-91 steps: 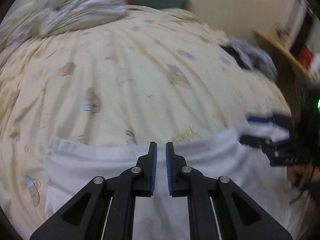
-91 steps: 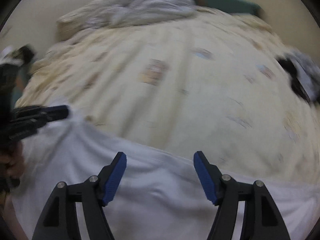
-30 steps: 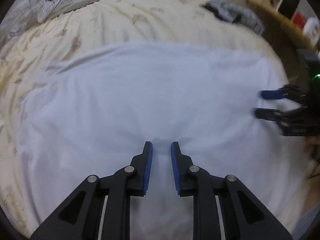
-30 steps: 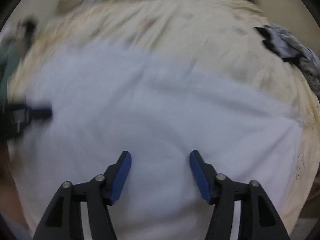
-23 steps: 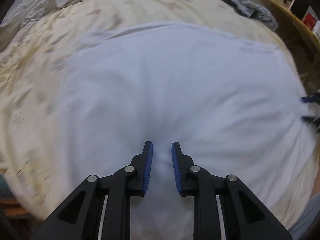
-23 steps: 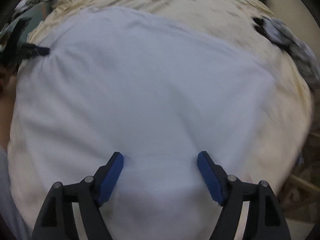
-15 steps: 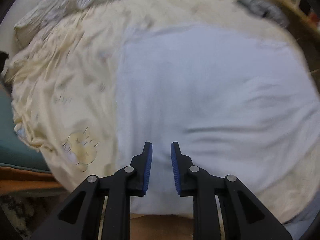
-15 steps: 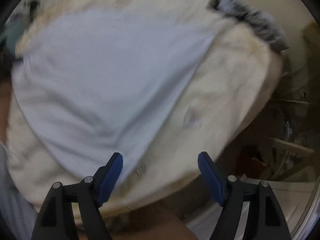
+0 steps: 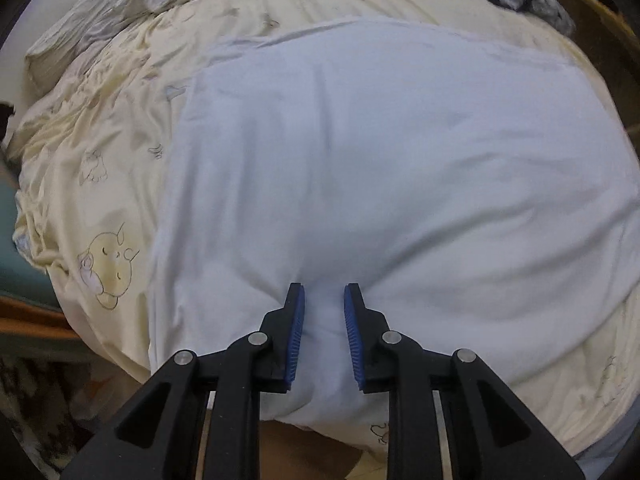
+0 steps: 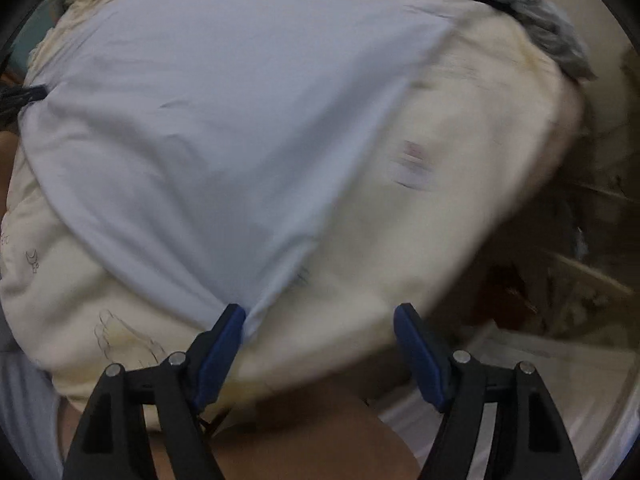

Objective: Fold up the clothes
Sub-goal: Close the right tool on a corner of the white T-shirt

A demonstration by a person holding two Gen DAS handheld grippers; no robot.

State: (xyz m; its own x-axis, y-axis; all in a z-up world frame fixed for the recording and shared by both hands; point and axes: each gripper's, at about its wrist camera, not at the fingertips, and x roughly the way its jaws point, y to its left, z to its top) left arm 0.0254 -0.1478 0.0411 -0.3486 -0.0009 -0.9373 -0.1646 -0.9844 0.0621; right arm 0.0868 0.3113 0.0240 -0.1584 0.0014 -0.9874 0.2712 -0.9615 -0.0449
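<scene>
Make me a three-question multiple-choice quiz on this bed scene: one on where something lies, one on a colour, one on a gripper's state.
1. Where does the white garment lie?
A. on the bed
B. on the floor
C. on a chair

2. What colour are the left gripper pads?
A. red
B. blue
C. green

3. How is the right gripper?
A. shut on cloth
B. shut on nothing
C. open

A: it is spread over the cream sheet.
B: blue strips line both fingers.
C: the jaws stand wide apart with nothing pinched.

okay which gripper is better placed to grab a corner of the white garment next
Probably the right gripper: its open jaws sit by the white garment near corner. The left gripper hangs over cloth away from any corner.
</scene>
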